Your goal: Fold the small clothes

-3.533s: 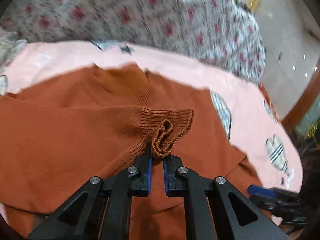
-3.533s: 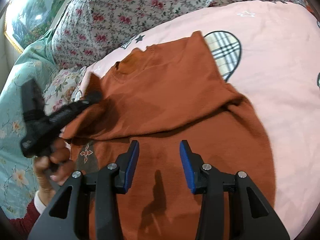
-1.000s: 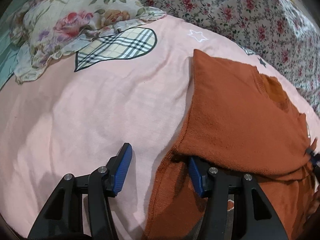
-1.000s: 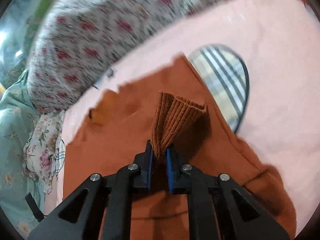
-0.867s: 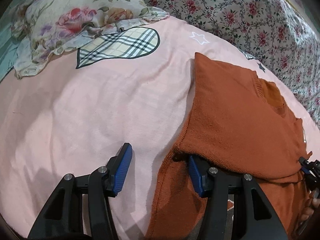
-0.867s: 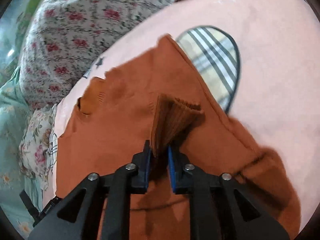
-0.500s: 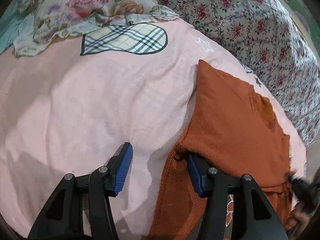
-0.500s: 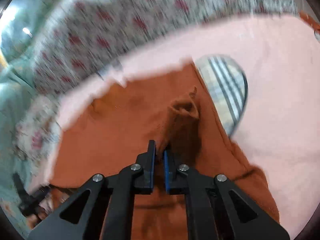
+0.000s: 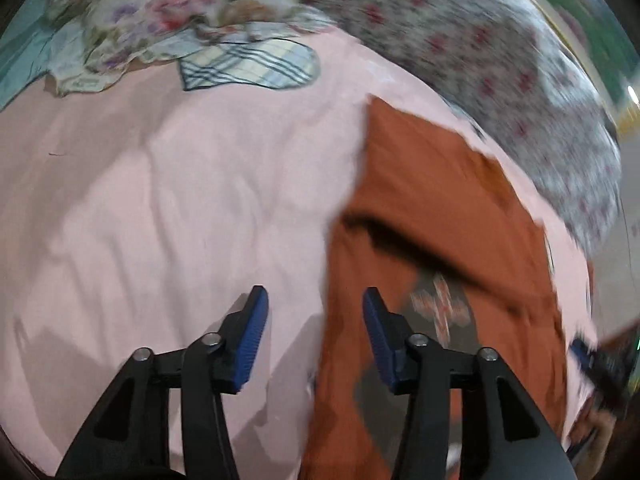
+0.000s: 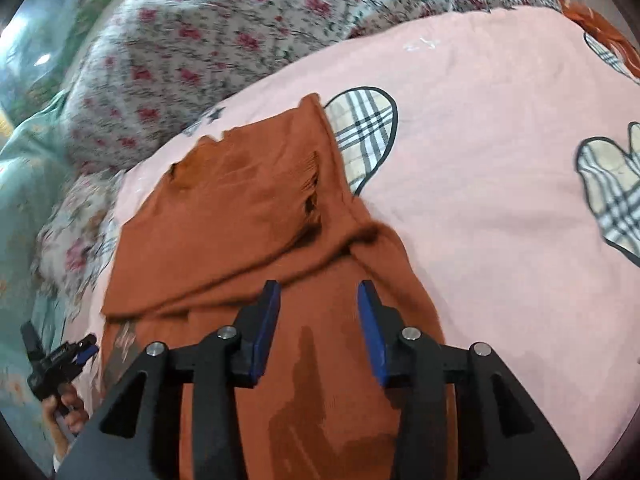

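Observation:
A rust-orange knit sweater [image 10: 248,216] lies flat on the pink bedsheet [image 10: 480,200], with both sleeves folded across its chest. In the left wrist view the sweater [image 9: 432,208] is on the right, and a small patterned patch [image 9: 438,308] shows below the folded sleeve. My left gripper [image 9: 316,320] is open and empty, straddling the sweater's left edge. My right gripper [image 10: 318,320] is open and empty above the sweater's lower body. The left gripper also shows at the far left of the right wrist view [image 10: 60,356].
A floral quilt [image 10: 240,40] is heaped along the far side of the bed. A floral pillow [image 9: 160,20] lies at the upper left. Plaid heart prints [image 10: 364,132] mark the pink sheet. An orange item [image 10: 600,36] sits at the far right edge.
My right gripper has let go of the ribbed sleeve cuff, opened and drawn back; the sleeve now lies across the chest. My left gripper has shifted back along the sweater's left edge.

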{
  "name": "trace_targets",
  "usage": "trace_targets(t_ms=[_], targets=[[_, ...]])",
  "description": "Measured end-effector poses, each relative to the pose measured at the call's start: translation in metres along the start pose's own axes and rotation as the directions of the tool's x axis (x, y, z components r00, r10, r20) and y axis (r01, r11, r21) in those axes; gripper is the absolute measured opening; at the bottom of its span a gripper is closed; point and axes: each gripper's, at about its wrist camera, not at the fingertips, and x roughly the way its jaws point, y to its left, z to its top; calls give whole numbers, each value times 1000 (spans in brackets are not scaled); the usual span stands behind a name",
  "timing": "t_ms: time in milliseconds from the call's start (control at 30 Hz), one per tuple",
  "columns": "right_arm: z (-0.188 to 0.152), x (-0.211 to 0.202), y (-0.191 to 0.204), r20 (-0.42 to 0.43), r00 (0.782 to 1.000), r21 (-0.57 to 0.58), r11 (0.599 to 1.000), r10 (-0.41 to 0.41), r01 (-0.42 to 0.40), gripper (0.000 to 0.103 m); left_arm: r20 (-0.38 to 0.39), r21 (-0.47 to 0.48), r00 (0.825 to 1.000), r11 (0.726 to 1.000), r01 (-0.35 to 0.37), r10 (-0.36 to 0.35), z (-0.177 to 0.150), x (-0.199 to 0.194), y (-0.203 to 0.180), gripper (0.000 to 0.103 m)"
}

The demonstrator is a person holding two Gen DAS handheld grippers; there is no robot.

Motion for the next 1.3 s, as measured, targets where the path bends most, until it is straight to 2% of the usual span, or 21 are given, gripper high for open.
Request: trace_targets(t_ms=[167, 333, 533, 667, 767, 800, 833, 933, 1033, 1100, 1167, 1233, 1300], targets=[[-30, -41, -11, -27, 997, -30, 997, 74, -75, 42, -107, 108, 993, 992, 68, -56, -52, -22, -10, 64], [-68, -78, -26, -67, 994, -62, 994, 91, -95, 53, -182, 139, 980, 985, 103, -77, -107, -44, -7, 78], [-115, -92, -43, -152, 981, -15, 992, 120, -124, 53, -229, 184, 971, 977, 112, -69, -154, -58, -9, 79], [-133, -89, -44, -159, 971, 8, 984, 178, -179, 53, -218, 207, 974, 972, 107, -60, -163, -59, -13, 76], [-134, -84, -41, -155, 962, 27, 974, 226, -225, 48, -209, 226, 976, 968, 108, -60, -164, -60, -13, 47], [-136, -82, -40, -160, 959, 30, 972, 233, -232, 33, -210, 235, 976, 965, 115, -65, -163, -59, -14, 25], [-136, -78, -40, -172, 956, 35, 971, 237, -235, 18, -217, 237, 973, 963, 126, -74, -162, -58, -14, 10], [-137, -88, -43, -160, 950, 45, 963, 269, -265, 10, -200, 265, 977, 955, 132, -79, -160, -67, -14, 5], [-130, -116, -53, -101, 945, 40, 950, 311, -309, 9, -152, 297, 982, 943, 152, -111, -157, -90, -13, 4], [-126, -128, -61, -78, 943, 43, 946, 324, -321, 8, -138, 293, 983, 944, 154, -117, -155, -95, -6, 3], [-126, -125, -66, -91, 949, 44, 953, 302, -300, 8, -162, 282, 981, 947, 153, -110, -156, -88, 3, 4], [-132, -113, -67, -122, 945, 49, 953, 303, -299, 9, -205, 250, 971, 953, 174, -123, -159, -77, 10, 6], [-136, -104, -70, -144, 951, 64, 961, 274, -268, 13, -246, 224, 961, 957, 184, -127, -163, -69, 17, 12]])
